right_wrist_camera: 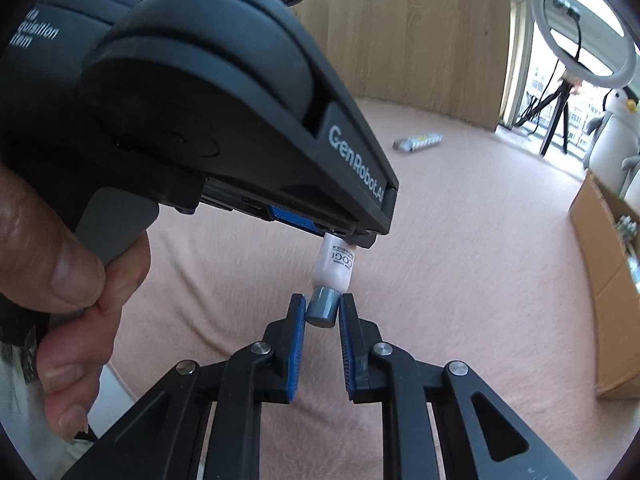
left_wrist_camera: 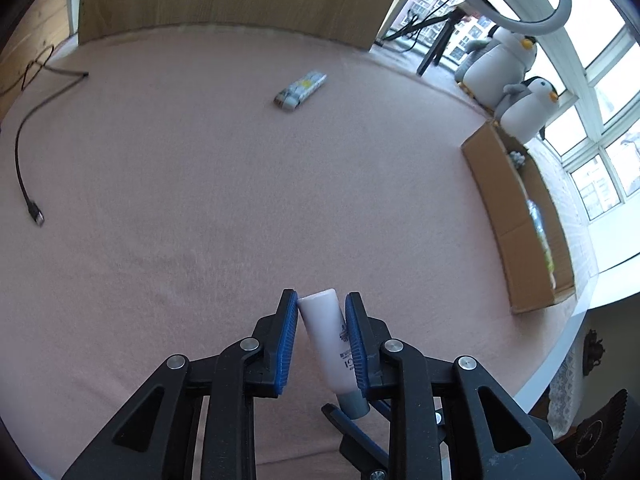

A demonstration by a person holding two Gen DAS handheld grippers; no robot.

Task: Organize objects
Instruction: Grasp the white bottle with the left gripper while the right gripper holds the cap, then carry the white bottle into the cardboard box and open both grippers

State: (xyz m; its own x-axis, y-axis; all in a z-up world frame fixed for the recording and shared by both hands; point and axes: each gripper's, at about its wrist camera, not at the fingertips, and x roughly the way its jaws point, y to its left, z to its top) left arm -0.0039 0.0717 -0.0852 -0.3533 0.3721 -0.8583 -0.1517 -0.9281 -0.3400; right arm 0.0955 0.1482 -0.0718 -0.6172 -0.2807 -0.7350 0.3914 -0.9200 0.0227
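Cardboard box [left_wrist_camera: 516,216] at the pink table's [left_wrist_camera: 200,200] right edge already holds some items; 1 printed packet [left_wrist_camera: 300,90] remains far out. Left gripper [left_wrist_camera: 322,316] clamps a pale cosmetic tube [left_wrist_camera: 326,340] above the table, while right gripper [right_wrist_camera: 322,312] pinches its grey cap [right_wrist_camera: 322,306].

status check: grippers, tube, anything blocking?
Left gripper shut on pale pink tube. Right gripper closed around its grey cap. Pink tabletop ahead unobstructed; open cardboard box at right.
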